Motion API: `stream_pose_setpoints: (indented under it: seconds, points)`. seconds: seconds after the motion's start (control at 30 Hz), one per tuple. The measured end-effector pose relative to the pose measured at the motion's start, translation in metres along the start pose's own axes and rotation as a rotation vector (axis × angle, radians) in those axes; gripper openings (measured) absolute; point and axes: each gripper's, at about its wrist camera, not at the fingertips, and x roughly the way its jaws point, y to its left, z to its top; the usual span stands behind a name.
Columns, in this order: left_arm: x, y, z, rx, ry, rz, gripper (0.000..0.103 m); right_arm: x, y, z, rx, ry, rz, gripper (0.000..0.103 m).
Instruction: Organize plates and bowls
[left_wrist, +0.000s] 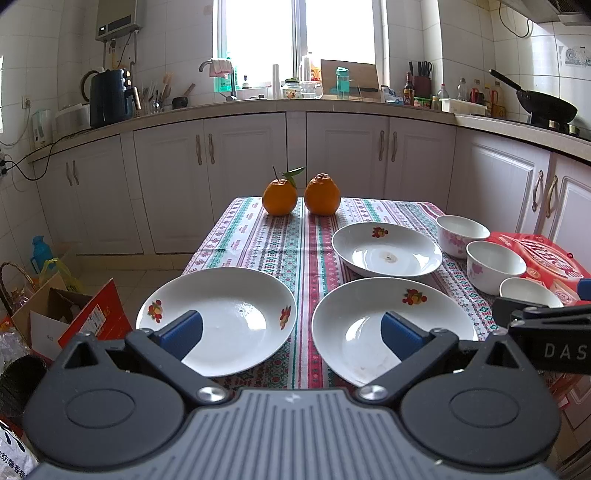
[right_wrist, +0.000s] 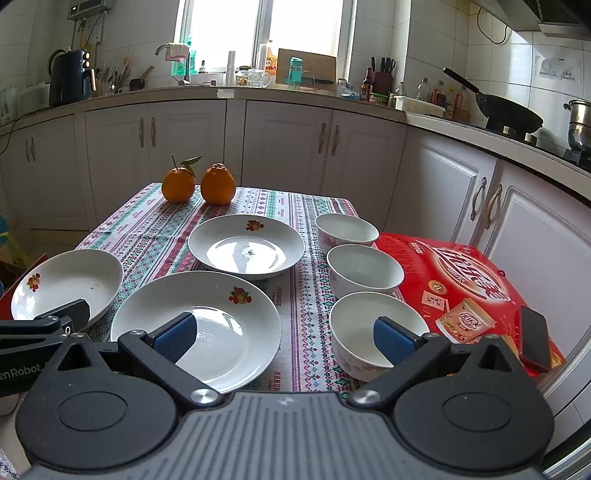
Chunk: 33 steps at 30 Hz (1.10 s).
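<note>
Three white plates with fruit prints lie apart on the patterned tablecloth: a near left plate (left_wrist: 229, 317), a near middle plate (left_wrist: 373, 317) and a far plate (left_wrist: 386, 254). Down the table's right side three white bowls stand in a row: far bowl (right_wrist: 345, 229), middle bowl (right_wrist: 364, 269), near bowl (right_wrist: 369, 328). My left gripper (left_wrist: 291, 332) hovers open over the near edge, between the two near plates, holding nothing. My right gripper (right_wrist: 284, 336) is open too, between the middle plate (right_wrist: 207, 325) and the near bowl. Each gripper's arm shows at the other view's edge.
Two oranges (left_wrist: 301, 195) sit at the table's far end. A red box (right_wrist: 461, 291) with a phone (right_wrist: 535, 339) on it lies right of the bowls. Cardboard boxes (left_wrist: 74, 317) stand on the floor at left. Cabinets and a crowded counter (left_wrist: 295, 99) run behind.
</note>
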Motion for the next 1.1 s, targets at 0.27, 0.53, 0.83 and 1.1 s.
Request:
stream_pose_setpoints:
  seconds: [0.27,0.53,0.83,1.1]
  points:
    - [-0.0011,0.0008,0.0019,-0.001,0.0,0.0,0.102,-0.0008,-0.0001,-0.0002,0.001,-0.001,-0.002,0.103]
    - [-0.0011,0.0009,0.0019,-0.001,0.0,0.0,0.102,-0.001,0.0002,-0.0002,0.0,-0.001,-0.003,0.103]
    - [-0.0011,0.0011,0.0019,0.0,-0.001,0.0,0.102,-0.0012,-0.0003,-0.0004,0.003,-0.001,-0.003,0.103]
    - [-0.0009,0.0008,0.0015,0.0,-0.001,0.0,0.102,-0.0014,-0.0005,-0.0005,0.003,-0.002,-0.004,0.103]
